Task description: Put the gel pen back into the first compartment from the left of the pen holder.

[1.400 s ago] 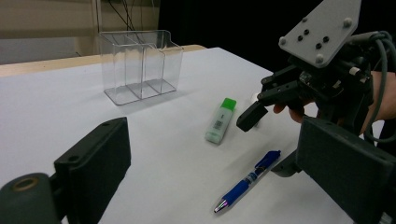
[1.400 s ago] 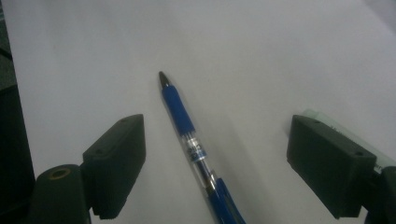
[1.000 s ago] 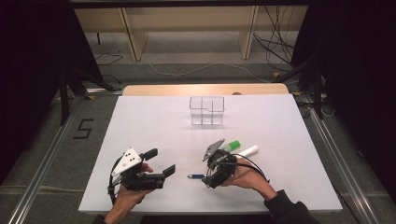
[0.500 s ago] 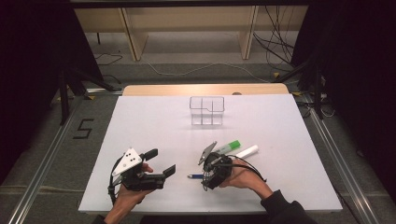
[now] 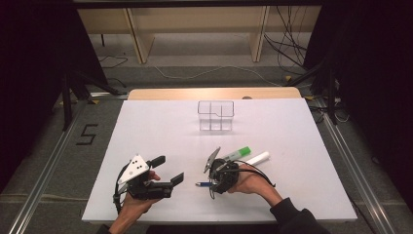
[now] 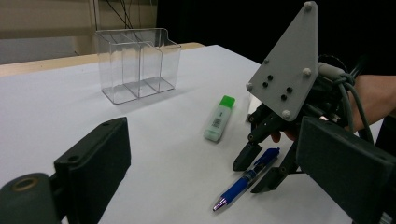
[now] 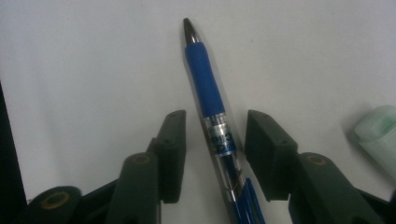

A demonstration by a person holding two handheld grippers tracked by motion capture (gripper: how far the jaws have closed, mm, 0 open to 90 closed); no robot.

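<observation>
A blue pen (image 7: 205, 84) lies flat on the white table (image 5: 160, 126), its tip pointing away from my right gripper (image 7: 215, 154). That gripper straddles the pen's clear barrel, and its jaws have just been closing. A narrow gap still shows on each side of the pen, so the pads are not pressing on it. In the high view the right gripper (image 5: 212, 184) sits low at the front middle, with the blue pen (image 5: 202, 184) poking out to its left. My left gripper (image 5: 169, 169) rests open and empty at the front left.
A green-capped highlighter (image 5: 237, 154) and a white marker (image 5: 257, 158) lie just behind the right hand. A clear plastic organiser (image 5: 215, 115) with compartments stands near the table's far edge. A wooden strip runs along that far edge.
The right gripper's jaws have narrowed around the blue pen, and it has settled slightly lower over it. The pen and the left gripper have not moved.
</observation>
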